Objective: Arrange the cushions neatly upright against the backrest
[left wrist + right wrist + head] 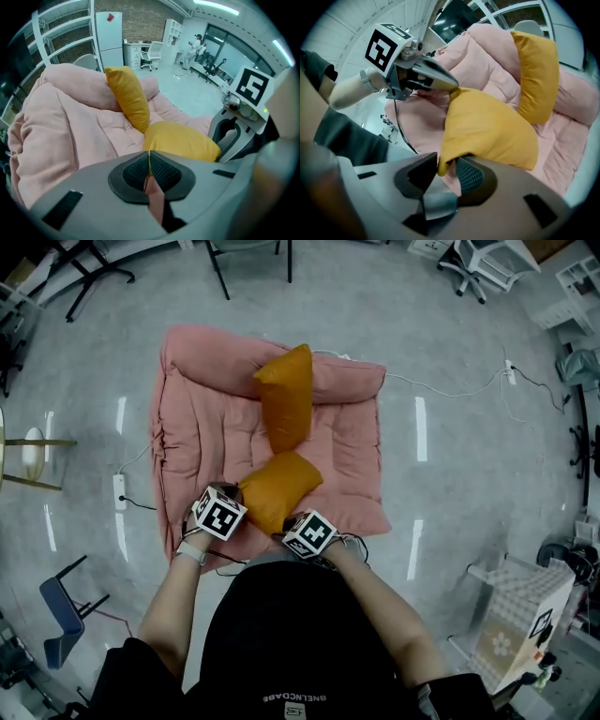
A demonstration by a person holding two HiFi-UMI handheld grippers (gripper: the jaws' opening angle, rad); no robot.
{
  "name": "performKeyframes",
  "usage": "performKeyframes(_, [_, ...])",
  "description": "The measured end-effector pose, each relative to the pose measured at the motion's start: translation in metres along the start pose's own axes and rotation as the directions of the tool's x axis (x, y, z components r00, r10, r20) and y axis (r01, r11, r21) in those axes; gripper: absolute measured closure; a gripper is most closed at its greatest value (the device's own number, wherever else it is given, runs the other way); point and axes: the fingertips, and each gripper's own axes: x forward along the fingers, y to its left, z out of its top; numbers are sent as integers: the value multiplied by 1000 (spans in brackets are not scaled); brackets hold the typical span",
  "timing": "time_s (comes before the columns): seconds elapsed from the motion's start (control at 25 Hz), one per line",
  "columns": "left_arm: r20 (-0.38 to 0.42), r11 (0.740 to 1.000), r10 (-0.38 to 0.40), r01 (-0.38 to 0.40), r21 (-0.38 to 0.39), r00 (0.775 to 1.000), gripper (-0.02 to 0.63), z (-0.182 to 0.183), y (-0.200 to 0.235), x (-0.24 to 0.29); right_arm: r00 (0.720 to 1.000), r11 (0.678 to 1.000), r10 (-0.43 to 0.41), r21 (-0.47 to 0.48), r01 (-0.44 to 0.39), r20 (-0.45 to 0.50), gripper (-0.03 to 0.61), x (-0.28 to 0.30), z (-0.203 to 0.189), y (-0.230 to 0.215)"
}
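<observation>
- Left tongs [150, 169] are closed tight on a thin edge of the near orange cushion [281, 488] at its left corner. Right tongs [446, 172] stand only narrowly apart, and the cushion's other near corner fills the gap between the pads.
- The held cushion sits at the front edge of a pink padded floor sofa [202, 442], directly ahead of both tongs. Its long axis runs slantwise across from one pair of tongs to the other, so each hand is equally placed.
- The backrest [211, 357], a rolled bolster at the far end, lies well beyond the cushion, so the carry looks to be straight away from the person and across the seat.
- A second orange cushion [286, 399] already leans on the backrest near its middle, its length pointing back toward the person. It sits right in the direct path, just beyond the held cushion, so a spot to either side of it seems the likelier landing place.
- On the grey floor around the sofa are a power strip [119, 491], a white cable [450, 390] and a blue chair [64, 610], all clear of the sofa.
</observation>
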Motion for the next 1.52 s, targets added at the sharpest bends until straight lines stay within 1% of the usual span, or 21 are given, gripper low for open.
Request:
performKeyframes(0.08, [6,1000,13,-13,3,1000,594,2,0,-2,999,999,32,-27,-33,-39,409,-4,-5,3])
performKeyframes(0.16, [11,999,40,-40,-6,999,592,3,0,-8,996,997,41,-67,-46,-78,349,-13,-11,1])
performKeyframes(0.24, [22,996,82,-82,-25,996,584,5,-1,-19,996,993,25,-112,-34,-85,342,-31,-14,-6])
performKeyframes(0.32, [39,989,138,-136,-51,990,523,8,-1,-33,999,989,-9,-148,2,-44,342,-51,-9,-22])
performKeyframes(0.36, [48,985,164,-160,-65,985,503,9,-2,-41,999,984,-35,-173,32,-10,342,-60,-4,-32])
performKeyframes(0.4, [58,980,187,-183,-79,981,502,8,-4,-49,998,976,-65,-208,68,22,342,-69,2,-43])
performKeyframes(0.48, [80,968,235,-226,-112,969,502,4,-12,-67,990,943,-125,-305,137,57,342,-82,11,-62])
performKeyframes(0.56, [104,951,285,-268,-152,953,502,0,-27,-85,984,893,-174,-414,177,45,342,-92,15,-77])
performKeyframes(0.6, [111,942,309,-288,-175,945,502,-4,-35,-93,981,861,-192,-474,183,30,333,-94,16,-83])
performKeyframes(0.64, [114,931,331,-304,-202,937,502,-9,-44,-101,978,822,-208,-539,182,13,320,-95,18,-88])
performKeyframes(0.72, [115,907,365,-324,-270,924,502,-22,-61,-116,973,731,-231,-663,158,-23,294,-88,22,-95])
performKeyframes(0.8, [134,877,386,-318,-360,913,502,-35,-77,-127,969,644,-242,-756,117,-57,277,-76,25,-100])
performKeyframes(0.88, [176,839,408,-292,-459,896,502,-43,-91,-137,965,573,-248,-816,79,-80,253,-63,29,-106])
performKeyframes(1.0, [199,767,446,-259,-587,872,502,-51,-105,-151,963,491,-245,-871,22,-113,218,-45,38,-112])
performKeyframes(1.08, [194,721,466,-243,-649,863,502,-56,-115,-155,958,440,-241,-897,-33,-154,202,-34,40,-115])
performKeyframes(1.16, [182,689,475,-236,-685,861,502,-60,-127,-152,950,394,-240,-914,-94,-201,190,-22,38,-120])
performKeyframes(1.2, [173,678,479,-237,-696,861,502,-63,-132,-150,945,382,-236,-916,-124,-227,184,-16,36,-121])
performKeyframes(1.24, [163,668,480,-239,-705,862,502,-67,-137,-148,940,381,-228,-912,-155,-255,176,-11,35,-121])
performKeyframes(1.36, [143,638,476,-229,-735,868,502,-77,-150,-144,918,405,-193,-880,-248,-348,173,3,29,-118])
performKeyframes(1.44, [138,626,472,-220,-748,871,502,-79,-156,-143,909,408,-177,-869,-281,-377,173,9,28,-117])
performKeyframes(1.52, [132,619,472,-221,-754,872,502,-81,-160,-142,907,407,-172,-866,-289,-383,173,13,31,-117])
